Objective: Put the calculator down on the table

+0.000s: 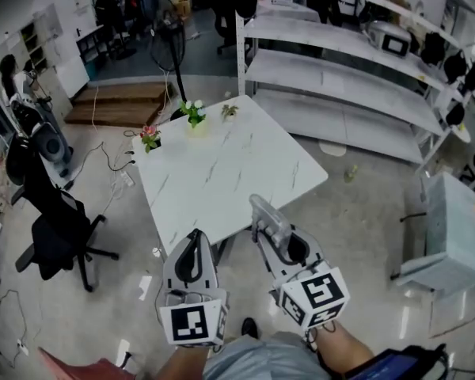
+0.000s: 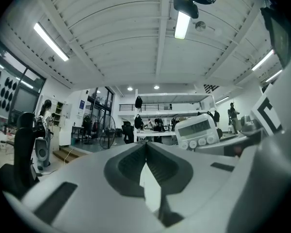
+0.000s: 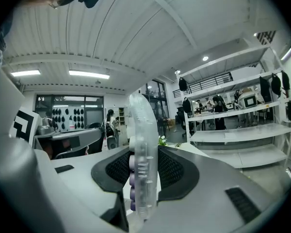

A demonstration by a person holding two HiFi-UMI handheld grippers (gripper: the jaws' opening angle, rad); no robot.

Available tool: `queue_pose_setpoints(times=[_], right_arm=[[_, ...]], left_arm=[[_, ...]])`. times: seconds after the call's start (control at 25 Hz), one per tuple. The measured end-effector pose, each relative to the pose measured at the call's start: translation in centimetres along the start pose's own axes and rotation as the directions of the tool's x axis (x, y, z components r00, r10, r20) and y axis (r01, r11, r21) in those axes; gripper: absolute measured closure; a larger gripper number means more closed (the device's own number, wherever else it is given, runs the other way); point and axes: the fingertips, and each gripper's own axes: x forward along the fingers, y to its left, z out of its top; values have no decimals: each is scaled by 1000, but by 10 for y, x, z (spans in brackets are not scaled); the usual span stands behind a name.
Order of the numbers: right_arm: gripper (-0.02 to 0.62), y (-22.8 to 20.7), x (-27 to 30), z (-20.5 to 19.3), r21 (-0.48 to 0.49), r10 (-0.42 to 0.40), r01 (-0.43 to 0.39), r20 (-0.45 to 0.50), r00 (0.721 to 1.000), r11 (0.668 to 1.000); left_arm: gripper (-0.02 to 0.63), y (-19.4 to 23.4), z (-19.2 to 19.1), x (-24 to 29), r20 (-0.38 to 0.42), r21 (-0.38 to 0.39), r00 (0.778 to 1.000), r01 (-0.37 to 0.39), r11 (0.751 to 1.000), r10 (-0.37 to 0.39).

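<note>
The calculator (image 1: 267, 214) is a pale, translucent one with purple keys. My right gripper (image 1: 283, 242) is shut on it and holds it in the air just short of the near edge of the white marble table (image 1: 222, 172). In the right gripper view it stands edge-on (image 3: 143, 144) between the two black pads of the right gripper (image 3: 143, 171). The left gripper view shows its display face (image 2: 198, 132) off to the right. My left gripper (image 1: 194, 240) hangs beside the right one with its jaws shut (image 2: 146, 145) and nothing in them.
Three small potted plants (image 1: 194, 115) (image 1: 150, 138) (image 1: 229, 111) stand along the table's far side. A black office chair (image 1: 55, 228) is on the left, a standing fan (image 1: 168, 42) behind the table, white shelving (image 1: 340, 77) at the back right and a grey cabinet (image 1: 459, 228) at the right.
</note>
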Motion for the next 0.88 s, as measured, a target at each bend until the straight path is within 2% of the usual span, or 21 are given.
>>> queue_pose_setpoints(times=[0.12, 0.48, 0.68, 0.88], right_arm=[[451, -9, 15, 3, -1, -17, 17, 16, 1000, 1000], [450, -28, 43, 4, 3, -56, 56, 6, 998, 998], [451, -42, 58, -1, 5, -63, 63, -7, 998, 998], [451, -65, 84, -5, 0, -51, 51, -21, 998, 999]], left_arm=[[598, 3, -3, 19, 3, 5, 1000, 24, 1000, -24], [598, 4, -25, 59, -55, -2, 995, 79, 997, -79], [598, 3, -40, 78, -82, -4, 993, 90, 996, -90], [598, 5, -60, 111, -130, 1, 989, 69, 998, -68]])
